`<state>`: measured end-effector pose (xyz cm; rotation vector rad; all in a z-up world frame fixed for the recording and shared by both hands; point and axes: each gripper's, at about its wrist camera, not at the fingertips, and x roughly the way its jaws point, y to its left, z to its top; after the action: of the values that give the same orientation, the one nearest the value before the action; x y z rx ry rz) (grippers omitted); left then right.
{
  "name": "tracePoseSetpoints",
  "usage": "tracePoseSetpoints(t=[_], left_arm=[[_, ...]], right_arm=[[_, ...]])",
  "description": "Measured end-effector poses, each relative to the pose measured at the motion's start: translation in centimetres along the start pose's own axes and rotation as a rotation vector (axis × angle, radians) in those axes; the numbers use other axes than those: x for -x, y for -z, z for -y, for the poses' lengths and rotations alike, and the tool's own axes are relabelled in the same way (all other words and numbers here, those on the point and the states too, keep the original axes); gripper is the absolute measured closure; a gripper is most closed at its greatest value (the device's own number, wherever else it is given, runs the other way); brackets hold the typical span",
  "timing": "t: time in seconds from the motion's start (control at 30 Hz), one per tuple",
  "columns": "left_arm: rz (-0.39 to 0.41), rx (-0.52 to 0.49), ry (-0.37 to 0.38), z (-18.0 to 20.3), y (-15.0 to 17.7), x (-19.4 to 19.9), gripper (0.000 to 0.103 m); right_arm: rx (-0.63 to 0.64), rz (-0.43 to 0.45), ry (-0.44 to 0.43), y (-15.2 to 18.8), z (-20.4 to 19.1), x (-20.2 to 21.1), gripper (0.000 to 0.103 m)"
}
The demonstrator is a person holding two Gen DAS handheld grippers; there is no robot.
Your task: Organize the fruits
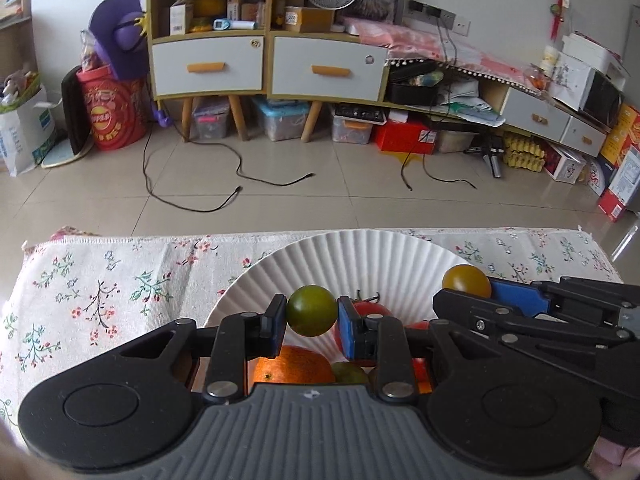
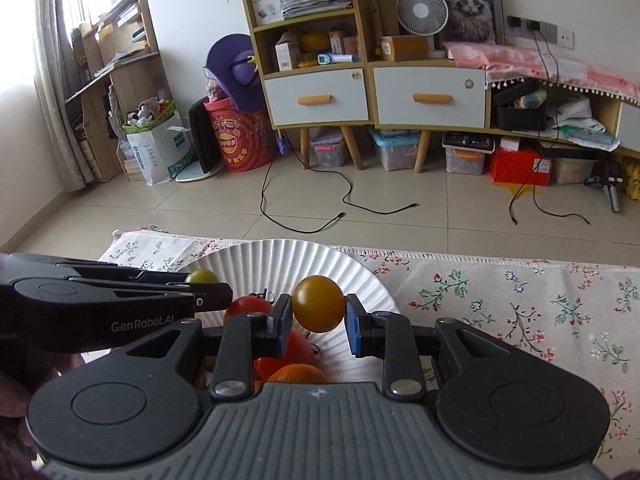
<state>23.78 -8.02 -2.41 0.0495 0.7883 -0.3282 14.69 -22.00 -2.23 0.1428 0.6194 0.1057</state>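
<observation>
In the left wrist view, the left gripper [image 1: 312, 317] sits at lower centre, its two pads pinching a green tomato [image 1: 311, 310] held above the white paper plate [image 1: 332, 256]. Below the fingers, in the plate, lie an orange [image 1: 294, 368], a red tomato [image 1: 370, 310] just right of the green one, and another greenish fruit [image 1: 350, 373] at the plate's near edge. At the right edge of the frame the right gripper [image 1: 468, 286] reaches in sideways, a yellow tomato [image 1: 466, 281] at its tip over the plate's right rim. The plate rests on a floral cloth [image 1: 120, 280] covering the table. In the right wrist view, the right gripper [image 2: 318, 314] at lower centre pinches the yellow tomato [image 2: 318, 303] between its pads, above the plate [image 2: 288, 258]. Under it lie red tomatoes [image 2: 248, 309] and the orange [image 2: 298, 374]. The left gripper [image 2: 206, 282] enters from the left edge, the green tomato [image 2: 202, 276] showing just past its tip.
</observation>
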Motion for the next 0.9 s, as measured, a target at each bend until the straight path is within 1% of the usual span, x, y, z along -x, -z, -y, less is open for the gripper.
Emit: tracePoseSetpoints(t=[0.1, 0.17, 0.27, 0.43, 0.57, 0.63, 0.73, 0.8, 0.9], left_arm=[[-0.030, 0.047, -0.003, -0.5, 0.1, -0.1, 0.069], [-0.034, 0.069, -0.001, -0.9, 0.2, -0.1, 0.069], [-0.032, 0.064, 0.004, -0.8, 0.2, 0.2, 0.069], [-0.025, 0.060, 0.014, -0.8, -0.1, 0.3, 0.066], [-0.008, 0.081, 0.020, -1.1, -0.3, 0.9, 0.055], [-0.004, 0.088, 0.021, -1.3, -0.3, 1.3, 0.052], [0.010, 0.098, 0.019, -1.7, -0.1, 2.5, 0.046], [0.021, 0.111, 0.022, -1.9, 0.1, 3.4, 0.040], [0.034, 0.105, 0.021, -2.2, 0.7, 4.9, 0.036]], right_arm=[[-0.002, -0.017, -0.006, -0.1, -0.2, -0.6, 0.078], [0.003, -0.026, -0.011, -0.1, -0.4, -0.9, 0.078], [0.007, -0.032, -0.013, -0.1, -0.6, -1.0, 0.078], [-0.016, -0.024, -0.016, -0.5, -0.5, -0.6, 0.072], [-0.025, -0.019, 0.004, -0.9, -0.3, 0.0, 0.064], [-0.032, -0.018, 0.014, -0.9, -0.2, 0.5, 0.061], [-0.035, -0.021, 0.031, -0.6, -0.3, 1.3, 0.053], [-0.041, -0.014, 0.035, -0.5, -0.2, 2.1, 0.043], [-0.042, -0.005, 0.057, -0.4, -0.1, 3.1, 0.039]])
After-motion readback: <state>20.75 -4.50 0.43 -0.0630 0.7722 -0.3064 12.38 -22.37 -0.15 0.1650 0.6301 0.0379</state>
